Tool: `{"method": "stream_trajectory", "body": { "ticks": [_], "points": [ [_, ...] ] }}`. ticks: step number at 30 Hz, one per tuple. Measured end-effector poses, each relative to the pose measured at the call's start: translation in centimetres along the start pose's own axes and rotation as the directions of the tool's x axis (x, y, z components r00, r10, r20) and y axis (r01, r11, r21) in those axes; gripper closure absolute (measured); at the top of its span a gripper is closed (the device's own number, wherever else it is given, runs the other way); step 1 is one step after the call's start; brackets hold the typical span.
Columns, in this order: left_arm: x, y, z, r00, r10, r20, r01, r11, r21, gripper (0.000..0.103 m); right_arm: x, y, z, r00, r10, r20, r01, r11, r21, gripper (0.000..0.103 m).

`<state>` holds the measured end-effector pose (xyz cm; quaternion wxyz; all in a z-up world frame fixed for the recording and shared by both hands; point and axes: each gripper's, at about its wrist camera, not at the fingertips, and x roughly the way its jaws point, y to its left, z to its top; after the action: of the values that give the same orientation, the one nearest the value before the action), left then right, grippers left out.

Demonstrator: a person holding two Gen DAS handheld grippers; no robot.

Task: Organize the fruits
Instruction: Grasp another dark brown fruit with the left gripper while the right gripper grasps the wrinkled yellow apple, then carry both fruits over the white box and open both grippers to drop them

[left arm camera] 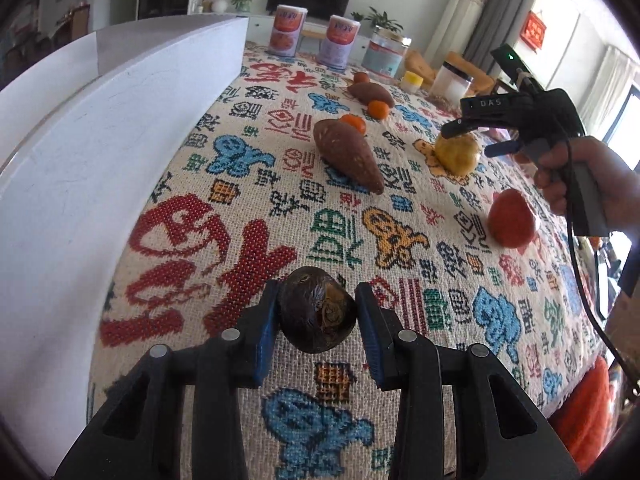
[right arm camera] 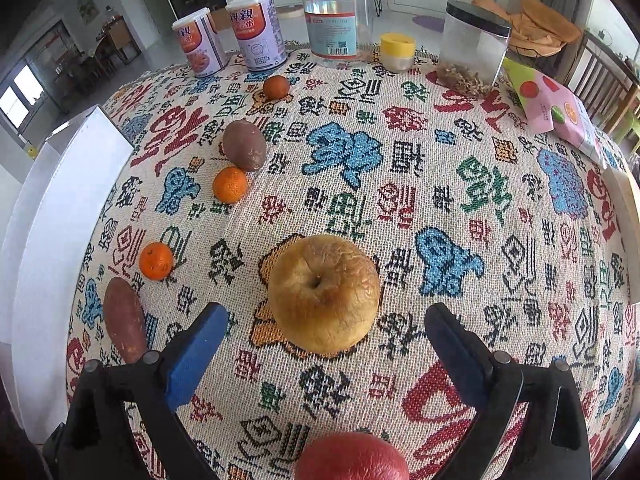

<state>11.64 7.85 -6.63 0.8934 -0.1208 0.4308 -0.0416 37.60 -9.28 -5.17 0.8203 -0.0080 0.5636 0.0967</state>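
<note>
My left gripper (left arm camera: 316, 314) is shut on a dark brown round fruit (left arm camera: 316, 314) just above the patterned tablecloth (left arm camera: 248, 216). My right gripper (right arm camera: 322, 320) is open, its blue pads on either side of a wrinkled yellow apple (right arm camera: 323, 293), not touching it. It also shows in the left wrist view (left arm camera: 468, 140), above the yellow apple (left arm camera: 457, 154). A red fruit (left arm camera: 512, 219) lies near it and shows at the bottom of the right wrist view (right arm camera: 352, 458). Sweet potatoes (left arm camera: 346, 156) (right arm camera: 124, 324) and small oranges (right arm camera: 156, 261) (right arm camera: 230, 185) lie in a row.
A white box wall (left arm camera: 100, 152) stands along the left side of the table. Two cans (right arm camera: 256, 32), a clear jar (right arm camera: 338, 20), a yellow-lidded pot (right arm camera: 397, 51), a black-lidded container (right arm camera: 472, 48) and a pink packet (right arm camera: 560, 112) stand at the far edge.
</note>
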Motion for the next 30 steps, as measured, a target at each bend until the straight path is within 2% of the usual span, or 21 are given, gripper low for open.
{"method": "stream_trajectory", "body": {
  "ticks": [1,3,7,10,14,16,18,22,24,27,30],
  "points": [
    [-0.1,0.2,0.0,1.000,0.000,0.004,0.000,1.000,-0.006,0.065,0.9,0.4,0.4,1.000,-0.025,-0.016,0.025,1.000,0.000,0.007],
    [-0.3,0.6,0.1,1.000,0.004,0.013,-0.004,1.000,-0.014,0.065,2.0,0.6,0.4,0.997,-0.052,-0.063,0.053,0.999,0.003,0.038],
    [0.0,0.8,0.2,1.000,-0.001,0.014,0.002,1.000,-0.025,0.065,1.3,0.2,-0.2,0.996,-0.051,-0.077,0.054,0.998,0.032,0.038],
    [-0.5,0.6,0.6,0.999,-0.035,0.013,0.036,0.998,-0.052,0.065,-0.5,-0.4,-0.5,0.999,-0.001,-0.049,0.003,0.999,0.052,0.038],
    [-4.4,0.7,3.2,0.993,-0.102,0.067,0.108,0.989,-0.103,0.065,-5.5,2.3,-0.4,0.991,0.122,0.047,-0.122,0.992,0.005,0.038],
    [-7.0,1.8,5.0,0.991,-0.098,0.093,0.110,0.983,-0.144,0.065,-8.0,5.4,-0.2,0.975,0.203,0.087,-0.200,0.979,-0.045,0.038],
    [-9.7,3.7,6.7,0.989,-0.075,0.130,0.098,0.978,-0.185,0.065,-10.1,10.0,0.1,0.951,0.290,0.109,-0.276,0.953,-0.126,0.038],
    [-13.3,9.4,9.0,0.983,0.075,0.168,-0.028,0.964,-0.266,0.065,-12.4,20.7,-0.8,0.879,0.470,0.084,-0.430,0.856,-0.286,0.038],
    [-13.6,12.9,9.4,0.977,0.160,0.138,-0.110,0.942,-0.317,0.065,-12.3,26.0,-1.6,0.847,0.529,0.041,-0.484,0.802,-0.348,0.038],
    [-12.8,17.0,8.7,0.967,0.242,0.073,-0.198,0.903,-0.381,0.065,-10.9,32.7,-3.1,0.836,0.549,-0.017,-0.501,0.748,-0.436,0.038],
    [-11.4,19.1,7.2,0.963,0.271,0.017,-0.239,0.877,-0.416,0.064,-8.3,37.2,-4.8,0.853,0.517,-0.074,-0.486,0.734,-0.475,0.038]
  ]
}}
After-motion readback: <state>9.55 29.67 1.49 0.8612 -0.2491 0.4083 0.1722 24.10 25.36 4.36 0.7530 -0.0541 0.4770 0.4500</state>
